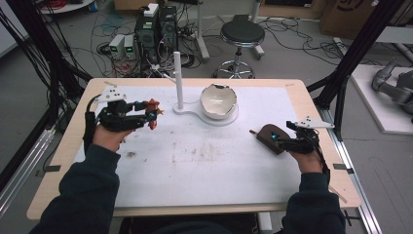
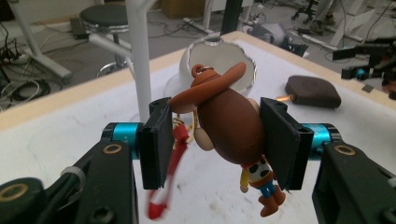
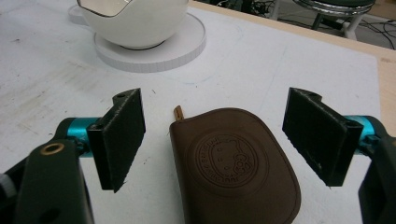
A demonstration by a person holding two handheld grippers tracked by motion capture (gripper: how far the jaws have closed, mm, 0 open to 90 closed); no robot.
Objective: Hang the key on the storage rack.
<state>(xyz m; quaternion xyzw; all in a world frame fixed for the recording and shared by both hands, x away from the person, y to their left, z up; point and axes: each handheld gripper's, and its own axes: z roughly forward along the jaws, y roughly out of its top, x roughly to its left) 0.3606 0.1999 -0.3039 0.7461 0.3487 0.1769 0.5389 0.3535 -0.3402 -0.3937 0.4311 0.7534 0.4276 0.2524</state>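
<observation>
Two dark sleeves are coming in along the bottom edge of the high view, each hand carrying a gripper over the white mat (image 1: 195, 170) on the table (image 1: 63, 146). At the left of that frame, the left gripper (image 1: 146, 115) is pinching a cowboy figure (image 1: 153, 112) and holding it clear of the mat. In the left gripper view, the left gripper (image 2: 215, 140) is pressing its black pads (image 2: 156, 140) against both sides of the cowboy figure (image 2: 229, 126), which is hanging tilted, brown hat toward the upper centre and boots toward the lower right, with a red strap (image 2: 168, 182) dangling beside the left pad.

At the right of the high view, the right gripper (image 1: 285, 140) is hovering at a brown pouch (image 1: 270, 138) lying flat on the mat. In the right gripper view, the right gripper (image 3: 215, 140) is standing spread wide, its pads (image 3: 123, 135) apart from the brown pouch (image 3: 233, 168), which is sitting between them at the lower centre with an embossed round emblem facing up.

At the upper centre of the high view, a white eggshell-shaped bowl (image 1: 218, 101) is resting on a white base (image 1: 187, 111) beside an upright white post (image 1: 178, 80).
</observation>
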